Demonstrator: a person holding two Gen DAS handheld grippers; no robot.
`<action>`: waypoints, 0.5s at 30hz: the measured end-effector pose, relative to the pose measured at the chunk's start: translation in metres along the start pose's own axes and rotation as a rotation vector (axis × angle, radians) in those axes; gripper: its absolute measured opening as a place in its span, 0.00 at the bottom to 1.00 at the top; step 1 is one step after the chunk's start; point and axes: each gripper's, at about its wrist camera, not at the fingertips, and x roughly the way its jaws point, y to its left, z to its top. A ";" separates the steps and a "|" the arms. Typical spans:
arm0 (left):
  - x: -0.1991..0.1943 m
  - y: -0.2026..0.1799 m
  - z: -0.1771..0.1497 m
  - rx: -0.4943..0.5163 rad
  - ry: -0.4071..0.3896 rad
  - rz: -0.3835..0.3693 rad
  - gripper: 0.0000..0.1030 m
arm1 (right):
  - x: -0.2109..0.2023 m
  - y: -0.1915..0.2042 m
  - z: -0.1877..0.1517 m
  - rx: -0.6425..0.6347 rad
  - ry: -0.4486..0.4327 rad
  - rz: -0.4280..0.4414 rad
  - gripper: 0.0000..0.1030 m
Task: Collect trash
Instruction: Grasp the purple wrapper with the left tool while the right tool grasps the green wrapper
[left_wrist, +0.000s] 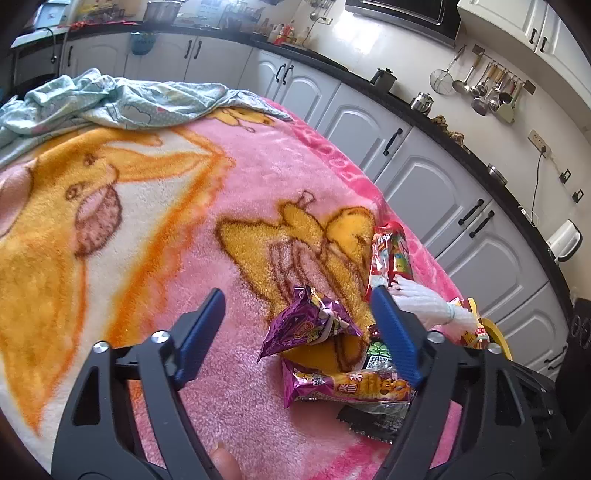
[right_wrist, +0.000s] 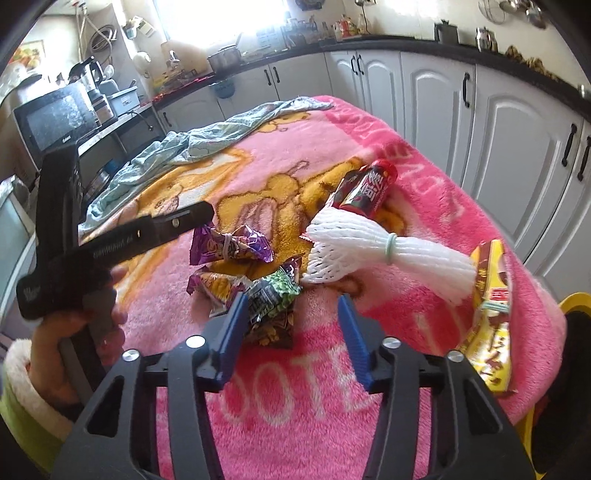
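Now we hover both tongs, left tongs (left_wrist: 297, 310) wide, right tongs (right_wrist: 291, 314) wide, nothing held. Trash clustered near right edge of pink blanket (right_wrist: 295, 424): purple wrapper (left_wrist: 310, 323), green packet (right_wrist: 273, 291), white foam net (right_wrist: 384, 254). We'd straddle purple wrapper squarely, pinch crumpled middle, avoid snagging fleece.

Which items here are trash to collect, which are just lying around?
Trash to collect:
purple wrapper
orange-purple wrapper
green-black wrapper
red wrapper
yellow wrapper
white foam net

Just lying around:
pink blanket
light blue cloth
kitchen cabinets
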 end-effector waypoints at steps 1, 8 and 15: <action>0.001 0.001 0.000 -0.003 0.003 -0.003 0.67 | 0.002 -0.001 0.002 0.008 0.006 0.006 0.42; 0.005 0.003 -0.003 -0.009 0.010 -0.022 0.57 | 0.022 -0.010 0.007 0.089 0.060 0.075 0.35; 0.009 0.005 -0.004 -0.011 0.006 -0.031 0.52 | 0.027 -0.013 0.007 0.127 0.071 0.116 0.18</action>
